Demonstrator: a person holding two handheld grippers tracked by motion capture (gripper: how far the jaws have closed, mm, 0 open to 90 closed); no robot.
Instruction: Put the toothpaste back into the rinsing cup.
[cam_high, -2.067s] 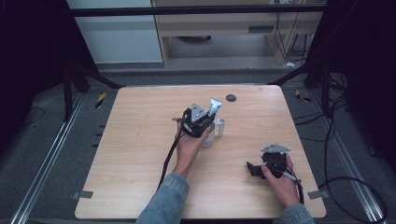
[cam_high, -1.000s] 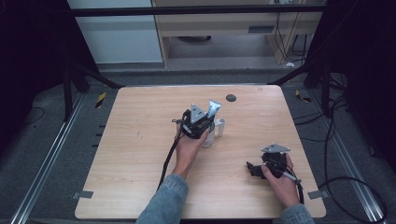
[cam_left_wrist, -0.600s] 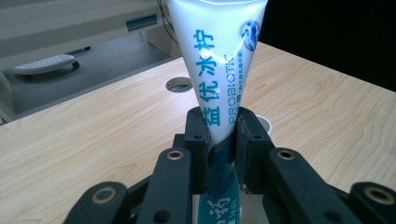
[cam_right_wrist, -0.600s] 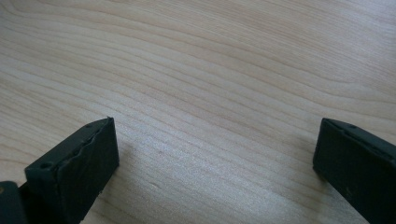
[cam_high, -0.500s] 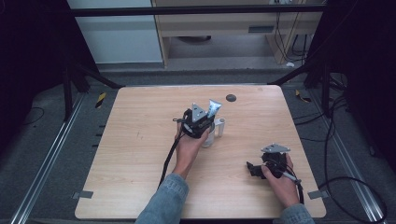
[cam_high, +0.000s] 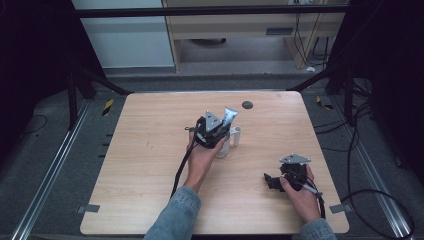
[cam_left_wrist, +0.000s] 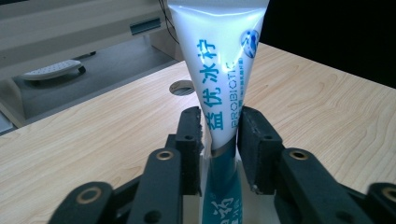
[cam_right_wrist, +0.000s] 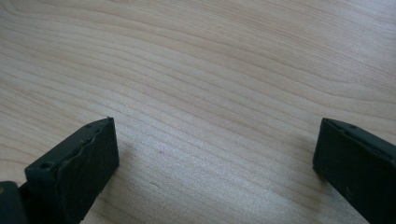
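Wooden table (cam_high: 150, 150), pale grain, with a small dark hole (cam_high: 247, 105) near its far edge. Left gripper (cam_high: 216, 131) is at mid-table. Its jaws have just been opening slightly. A white and teal tube (cam_left_wrist: 223, 88) stands upright between them, crimped end up, the pads close against both sides; whether they press on it I cannot tell. Tube's lower end sits in a clear cup (cam_high: 223, 147). A small white holder (cam_high: 235, 136) stands just beside the cup. Right gripper (cam_high: 272, 181) rests near the table's near right corner, well apart from the tube, jaws spread wide over bare wood.
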